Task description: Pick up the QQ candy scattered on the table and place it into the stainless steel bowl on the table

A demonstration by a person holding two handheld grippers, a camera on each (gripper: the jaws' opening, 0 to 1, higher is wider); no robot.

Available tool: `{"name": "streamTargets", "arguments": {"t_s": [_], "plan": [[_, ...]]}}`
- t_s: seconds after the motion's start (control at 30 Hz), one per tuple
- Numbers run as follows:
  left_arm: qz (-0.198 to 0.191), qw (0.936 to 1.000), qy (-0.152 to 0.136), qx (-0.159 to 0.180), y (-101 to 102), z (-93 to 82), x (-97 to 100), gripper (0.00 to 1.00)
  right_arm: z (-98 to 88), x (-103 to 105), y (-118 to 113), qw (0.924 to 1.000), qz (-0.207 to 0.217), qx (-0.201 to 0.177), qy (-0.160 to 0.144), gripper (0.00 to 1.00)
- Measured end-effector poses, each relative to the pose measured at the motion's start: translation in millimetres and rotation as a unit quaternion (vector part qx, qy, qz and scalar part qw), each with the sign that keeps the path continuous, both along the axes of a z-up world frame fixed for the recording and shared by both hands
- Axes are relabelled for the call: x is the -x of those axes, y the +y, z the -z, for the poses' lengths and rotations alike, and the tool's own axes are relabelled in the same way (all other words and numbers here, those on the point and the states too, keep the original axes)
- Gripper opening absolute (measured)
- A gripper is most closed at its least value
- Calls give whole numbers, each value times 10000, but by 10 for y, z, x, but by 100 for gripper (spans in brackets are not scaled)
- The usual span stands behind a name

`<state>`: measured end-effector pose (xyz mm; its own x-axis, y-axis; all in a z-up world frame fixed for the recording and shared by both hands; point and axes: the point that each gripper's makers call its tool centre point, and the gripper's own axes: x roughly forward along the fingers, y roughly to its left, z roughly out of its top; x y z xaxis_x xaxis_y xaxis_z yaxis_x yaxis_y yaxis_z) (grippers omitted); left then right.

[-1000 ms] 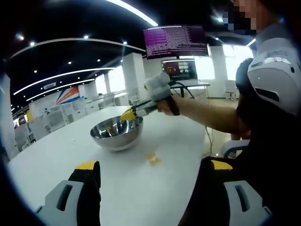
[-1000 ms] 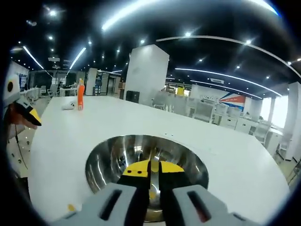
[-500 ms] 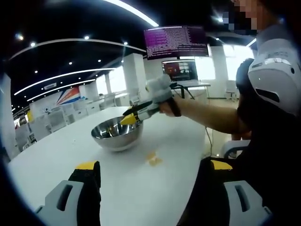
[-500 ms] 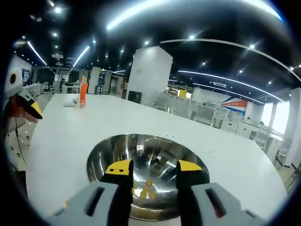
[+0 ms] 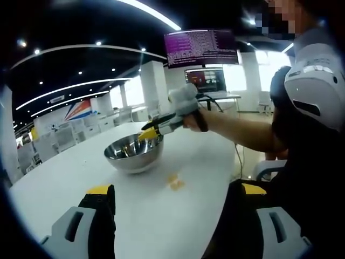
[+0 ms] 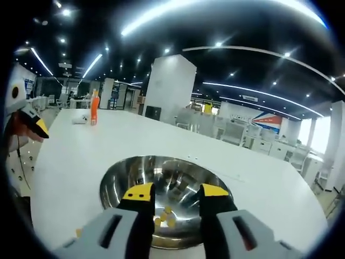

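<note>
Room: open office with ceiling strip lights, a white pillar and a monitor (image 5: 201, 47) at 12 o'clock in the left gripper view.
Desk (image 5: 161, 216): white, round-edged.
Bowl (image 5: 133, 153): steel, upright on the desk; several yellow candies (image 6: 164, 218) lie inside.
Loose candy (image 5: 174, 181): on the desk at 4 o'clock of the bowl, near it.
Right hand-held gripper (image 6: 173, 194): jaws apart, empty, above the bowl's near rim.
Left hand-held gripper (image 5: 172, 197): jaws wide apart, empty, low over the desk.
Bottle (image 6: 94, 107): orange, far at 10 o'clock.
</note>
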<state>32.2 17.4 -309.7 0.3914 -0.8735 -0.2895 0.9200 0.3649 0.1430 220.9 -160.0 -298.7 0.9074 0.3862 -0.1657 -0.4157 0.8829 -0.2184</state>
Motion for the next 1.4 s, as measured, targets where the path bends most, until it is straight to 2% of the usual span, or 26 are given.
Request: {"name": "streamTargets", "arguments": {"t_s": [0.23, 0.43, 0.6, 0.77, 0.97, 1.17, 1.3, 1.4], "plan": [[-4, 10000, -13, -1, -12, -14, 4, 95, -336, 110, -34, 9995, -9, -6, -316, 31], [18, 10000, -12, -12, -21, -16, 0, 95, -777, 293, -7, 9972, -77, -24, -742, 30], [7, 10000, -31, -3, -15, -36, -6, 95, -1238, 611, 148, 9914, -289, -10, -1276, 28], [5, 10000, -49, 2, -10, -41, 7, 95, -1497, 960, 337, 9850, -610, -50, -1612, 27], [9, 10000, -56, 2, -4, -48, 27, 95, -1523, 1286, 546, 9800, -940, 51, -1752, 27], [-15, 10000, -70, 8, 9, -61, 38, 95, -1419, 1434, 695, 9789, -1201, 82, -1653, 24], [-55, 10000, -72, 20, 30, -61, 32, 95, -1154, 1495, 787, 9814, -1417, -51, -1296, 22], [-62, 10000, -62, 18, 34, -53, 32, 95, -832, 1489, 817, 9849, -1463, -12, -925, 22]]}}
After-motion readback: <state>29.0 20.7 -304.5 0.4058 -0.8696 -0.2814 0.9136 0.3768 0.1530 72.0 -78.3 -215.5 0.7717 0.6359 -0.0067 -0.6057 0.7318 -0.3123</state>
